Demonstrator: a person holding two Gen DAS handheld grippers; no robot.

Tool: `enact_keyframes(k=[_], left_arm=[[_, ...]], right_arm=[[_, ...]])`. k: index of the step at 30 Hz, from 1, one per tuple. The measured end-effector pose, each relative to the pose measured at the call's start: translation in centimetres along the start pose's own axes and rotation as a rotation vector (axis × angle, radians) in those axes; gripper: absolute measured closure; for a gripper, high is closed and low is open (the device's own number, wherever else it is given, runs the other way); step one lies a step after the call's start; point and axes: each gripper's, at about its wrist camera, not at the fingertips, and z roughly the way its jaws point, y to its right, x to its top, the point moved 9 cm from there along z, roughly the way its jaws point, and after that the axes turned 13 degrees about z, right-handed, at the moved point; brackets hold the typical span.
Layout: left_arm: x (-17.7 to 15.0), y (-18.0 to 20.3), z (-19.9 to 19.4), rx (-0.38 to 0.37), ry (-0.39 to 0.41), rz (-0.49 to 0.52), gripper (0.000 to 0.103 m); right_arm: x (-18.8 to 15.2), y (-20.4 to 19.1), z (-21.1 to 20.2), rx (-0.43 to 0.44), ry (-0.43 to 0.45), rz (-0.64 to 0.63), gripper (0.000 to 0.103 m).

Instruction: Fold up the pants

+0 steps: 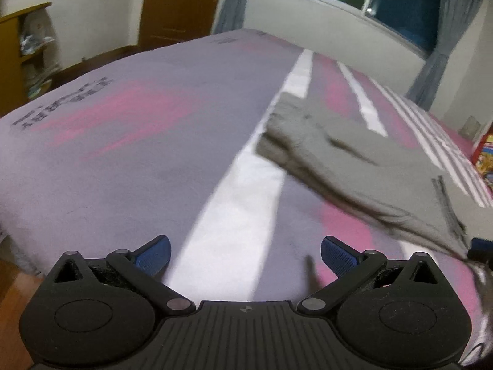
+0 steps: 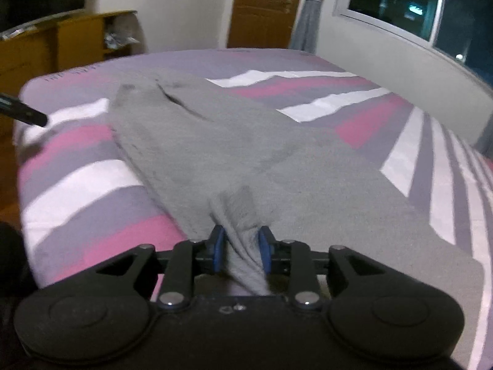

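The grey pants [image 2: 215,141] lie spread on the bed [image 2: 77,178], stretching away ahead of the right hand-held gripper [image 2: 242,251], with one bunched fold of the cloth rising between its blue pads [image 2: 218,248]. The jaws stand only partly apart; the fold sits in the gap (whether the pads press on it cannot be told). Beyond the pants, striped bedding in pink, white and purple covers the bed. The left hand-held gripper [image 1: 245,256] hovers over a white stripe of that bedding with its jaws spread wide and nothing between them; the pants lie ahead and to its right. Farther off stand a wooden door [image 2: 262,9], a dark window [image 2: 431,9] with grey curtains [image 1: 446,46], and a wooden shelf [image 2: 61,43].
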Motion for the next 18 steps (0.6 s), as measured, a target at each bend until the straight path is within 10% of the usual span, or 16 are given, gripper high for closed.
enact_keyframes(k=[7, 12, 14, 18], left_arm=[[4.1, 8.6, 0.4, -0.156, 0.061, 0.059, 0.000], [6.2, 16.7, 1.9, -0.317, 0.052, 0.073, 0.002], [6.7, 20.0, 2.7, -0.414, 0.027, 0.053, 0.027], [6.4, 24.1, 4.8, -0.514, -0.060, -0.001, 0.027]], right_arm=[[-1.1, 3.7, -6.6, -0.033, 0.149, 0.218, 0.080], [-3.7, 12.1, -12.1, -0.273, 0.257, 0.476, 0.079], [-5.1, 15.7, -13.8, -0.366, 0.266, 0.602, 0.077], [-7.5, 19.6, -15.5, -0.271, 0.289, 0.875, 0.076]])
